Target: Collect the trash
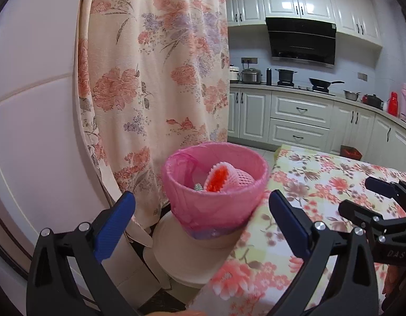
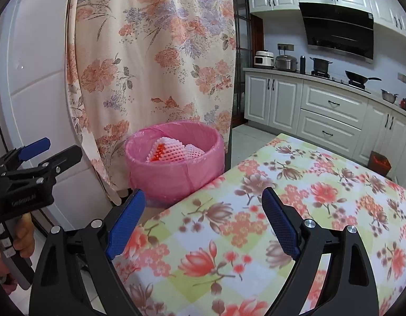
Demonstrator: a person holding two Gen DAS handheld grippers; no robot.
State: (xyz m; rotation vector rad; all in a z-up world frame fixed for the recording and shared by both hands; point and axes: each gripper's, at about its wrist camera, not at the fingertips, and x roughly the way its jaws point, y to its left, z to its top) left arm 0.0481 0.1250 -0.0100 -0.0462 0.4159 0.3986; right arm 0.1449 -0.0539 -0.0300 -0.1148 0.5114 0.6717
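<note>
The floral curtain [image 1: 155, 79] fills the far left of both views, hanging down behind the bin, with the white kitchen cabinets [image 1: 297, 115] far off to the right. Nearer, the tabletop [image 2: 255, 223] under its flowered cloth runs across the right and near part of the scene; no loose trash shows on the stretch of it that is visible.

Just off the tabletop's far left corner stands the pink-lined trash bin [image 1: 213, 197], seemingly set on a pale round stool [image 1: 181, 258]. Inside it lie foam fruit nets [image 2: 174, 151], white-pink mesh with an orange patch, along with a small scrap too unclear to name.

The left hand-held gripper [image 1: 203, 226] points at the bin from the near side, its blue pads spread wide with nothing between them. The right hand-held gripper [image 2: 204, 223] hangs over the tabletop's near left part, likewise spread and empty.

Judging by the nets already in the bin and both tools empty, a drop-off appears finished. The next move likely calls for turning toward whatever trash remains outside these views, bringing one gripper's pads around it and closing gently, since such foam is light and crushes easily.
</note>
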